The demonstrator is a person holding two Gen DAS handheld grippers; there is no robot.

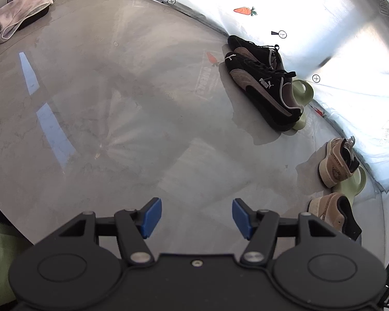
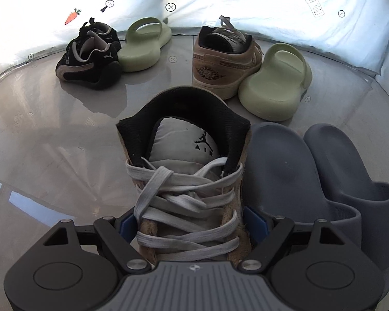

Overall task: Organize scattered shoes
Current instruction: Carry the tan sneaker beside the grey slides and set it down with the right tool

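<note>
My right gripper is shut on a tan Jordan sneaker, its blue pads pressing both sides at the laces, heel pointing away. The matching tan sneaker stands farther off by the wall, next to a green slide. A pair of black Puma sneakers stands at the far left with another green slide beside it. Two dark blue-grey slides lie right of the held sneaker. My left gripper is open and empty above bare floor; the Pumas and tan sneakers lie to its right.
The grey glossy floor is bounded by a white sheet wall with printed markers. A crumpled pale cloth lies at the far left of the left wrist view.
</note>
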